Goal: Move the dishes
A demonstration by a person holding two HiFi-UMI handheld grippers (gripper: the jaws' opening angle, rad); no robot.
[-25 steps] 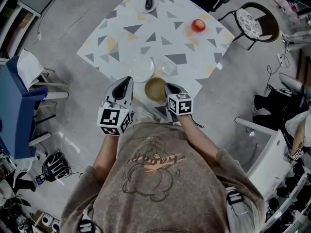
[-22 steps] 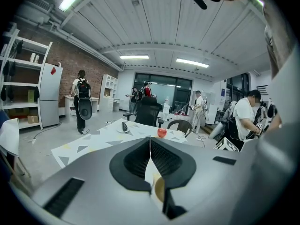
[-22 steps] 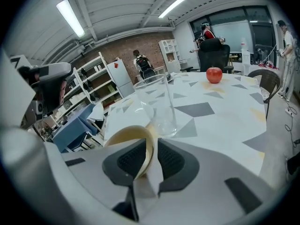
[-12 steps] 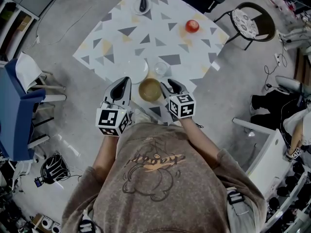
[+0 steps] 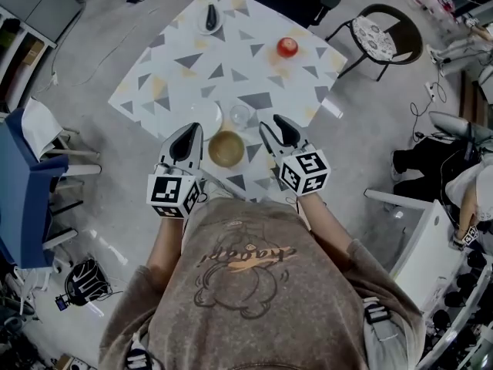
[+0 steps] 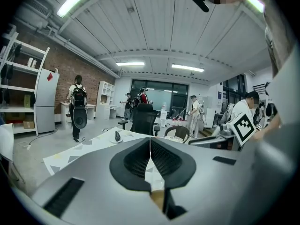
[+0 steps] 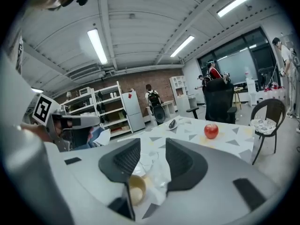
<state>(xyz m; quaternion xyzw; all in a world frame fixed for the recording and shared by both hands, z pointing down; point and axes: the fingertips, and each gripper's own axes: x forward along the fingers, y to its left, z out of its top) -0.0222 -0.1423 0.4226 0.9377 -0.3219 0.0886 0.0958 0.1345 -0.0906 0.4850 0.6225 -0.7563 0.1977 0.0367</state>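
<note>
A tan bowl (image 5: 226, 149) stands at the near edge of the triangle-patterned table (image 5: 177, 68), and shows low in the right gripper view (image 7: 136, 189). Just behind it are a clear plate (image 5: 206, 116) and a clear glass (image 5: 241, 115). My right gripper (image 5: 275, 124) hangs above and to the right of the bowl. Its jaws have just been opening, and nothing is between them (image 7: 152, 146). My left gripper (image 5: 190, 132) is left of the bowl with its tips together and empty (image 6: 150, 142).
A red apple (image 5: 287, 47) lies at the table's far right, and a small dish with a dark object (image 5: 210, 18) sits at the far corner. A round-seat chair (image 5: 377, 37) stands to the right, a blue chair (image 5: 23, 176) to the left. Several people are in the background.
The right gripper was at the bowl's right rim; it has let go, opened and risen to the right. The bowl stays on the table. The left gripper rose slightly.
</note>
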